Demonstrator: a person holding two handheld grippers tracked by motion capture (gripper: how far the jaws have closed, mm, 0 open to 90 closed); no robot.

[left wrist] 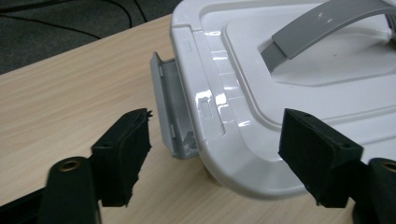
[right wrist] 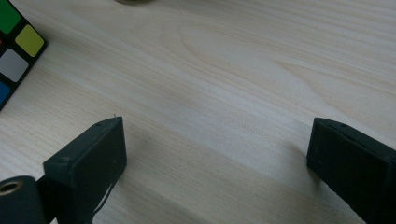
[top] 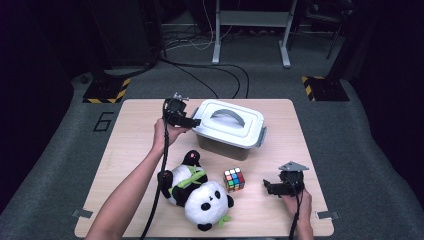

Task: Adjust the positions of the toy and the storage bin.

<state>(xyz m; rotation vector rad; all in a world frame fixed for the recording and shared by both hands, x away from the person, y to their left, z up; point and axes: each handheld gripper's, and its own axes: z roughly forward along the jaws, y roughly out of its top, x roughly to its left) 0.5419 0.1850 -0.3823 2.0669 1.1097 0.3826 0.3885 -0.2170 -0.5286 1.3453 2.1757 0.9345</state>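
Observation:
A storage box with a white lid (top: 227, 131) and a grey handle (top: 228, 118) stands at the table's middle back. My left gripper (top: 194, 121) is at the box's left end. In the left gripper view it (left wrist: 215, 128) is open, its jaws straddling the lid's corner (left wrist: 243, 154) and the grey side latch (left wrist: 170, 107), which is swung outward; neither pad touches them. My right gripper (top: 270, 187) rests low over the table at the front right. Its jaws (right wrist: 215, 135) stand open with bare wood between them.
A colour cube (top: 234, 179) lies just left of the right gripper, its corner visible (right wrist: 14, 51) in the right gripper view. A plush panda (top: 197, 192) lies at the front middle. The box's other grey latch (top: 262, 137) is on its right end. Cables run over the floor behind the table.

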